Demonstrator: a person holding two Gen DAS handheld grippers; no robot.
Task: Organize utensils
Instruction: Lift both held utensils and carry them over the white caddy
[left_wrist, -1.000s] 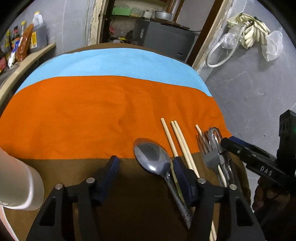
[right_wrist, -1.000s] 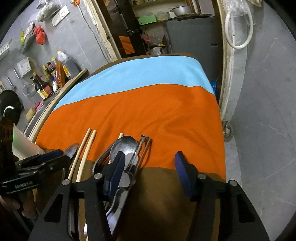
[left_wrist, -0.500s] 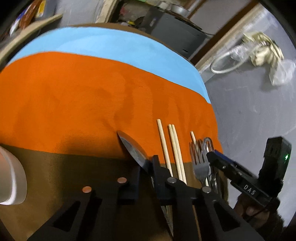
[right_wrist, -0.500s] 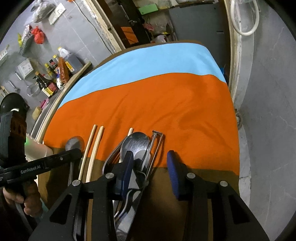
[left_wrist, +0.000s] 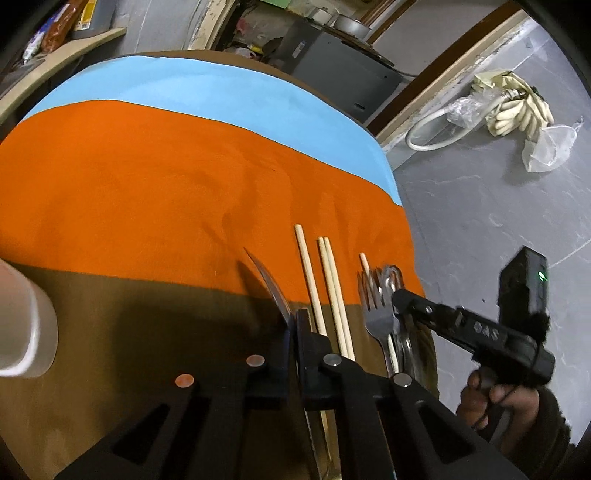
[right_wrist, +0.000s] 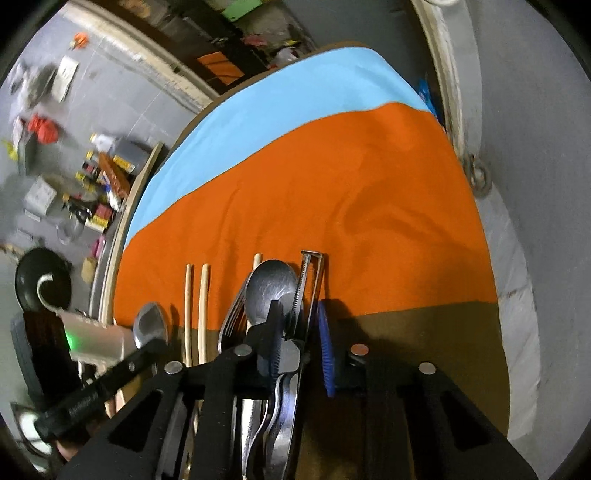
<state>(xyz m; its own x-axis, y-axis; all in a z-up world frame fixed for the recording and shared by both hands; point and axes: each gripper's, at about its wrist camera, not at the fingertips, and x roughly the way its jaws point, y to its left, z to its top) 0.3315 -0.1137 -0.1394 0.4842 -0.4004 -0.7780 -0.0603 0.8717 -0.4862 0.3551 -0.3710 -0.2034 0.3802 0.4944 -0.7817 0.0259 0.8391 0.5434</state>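
While our left gripper (left_wrist: 293, 334) pinches the spoon (left_wrist: 271, 282) at 6 o'clock on the cloth (left_wrist: 166, 192), we lift it straight, clear of the chopsticks (left_wrist: 325, 280). Our right gripper (right_wrist: 301, 343) clamps the tongs (right_wrist: 308, 280) in the pile; we ease them out slowly.

From my left gripper (left_wrist: 293, 334), a spoon (left_wrist: 271, 286) sits clamped on edge at the near part of the counter (left_wrist: 147, 184). Right of it lie three chopsticks (left_wrist: 334, 295) side by side, then a fork (left_wrist: 376, 310) in a heap of utensils at the counter's right edge. My right gripper (right_wrist: 301, 347) straddles that heap, where a larger spoon (right_wrist: 269, 286) rests on the fork with tongs (right_wrist: 308, 280) just to its right. A cup (left_wrist: 22, 325) stands at the near left.
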